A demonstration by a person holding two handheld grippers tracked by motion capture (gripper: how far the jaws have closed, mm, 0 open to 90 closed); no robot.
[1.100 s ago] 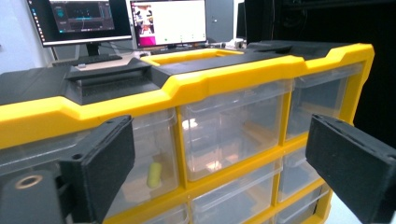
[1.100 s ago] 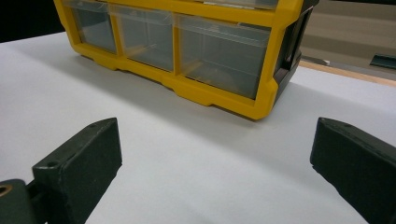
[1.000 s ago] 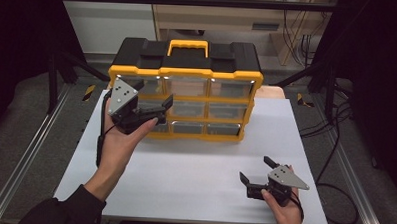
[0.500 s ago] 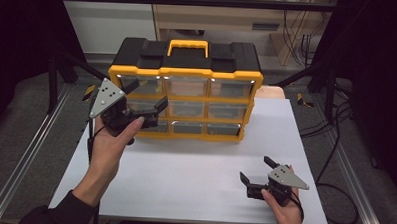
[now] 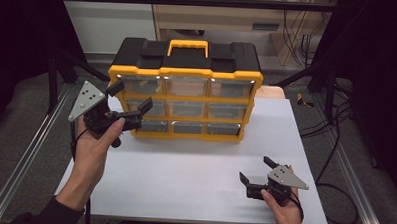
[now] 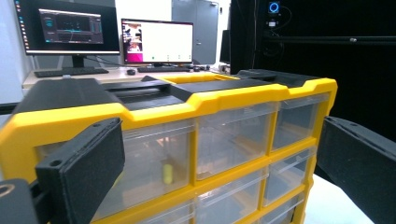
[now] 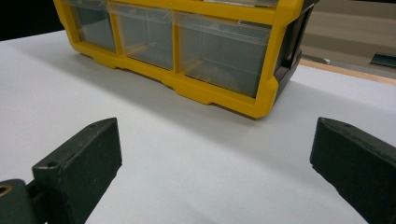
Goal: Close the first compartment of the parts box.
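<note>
left gripper (image 5: 129,97): jaws spread, held in the air at the organizer's (image 5: 185,86) left end, level with its upper drawers, nothing between them | right gripper (image 5: 255,170): jaws spread, low over the table (image 5: 184,171) near its front right, well apart from organizer | organizer: upright at table's rear, drawers closed

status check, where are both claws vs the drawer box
Left claw open, raised at drawer box left front, touching nothing. Right claw open, low over table, apart from box. Drawers all shut; nothing between claws and box.
</note>
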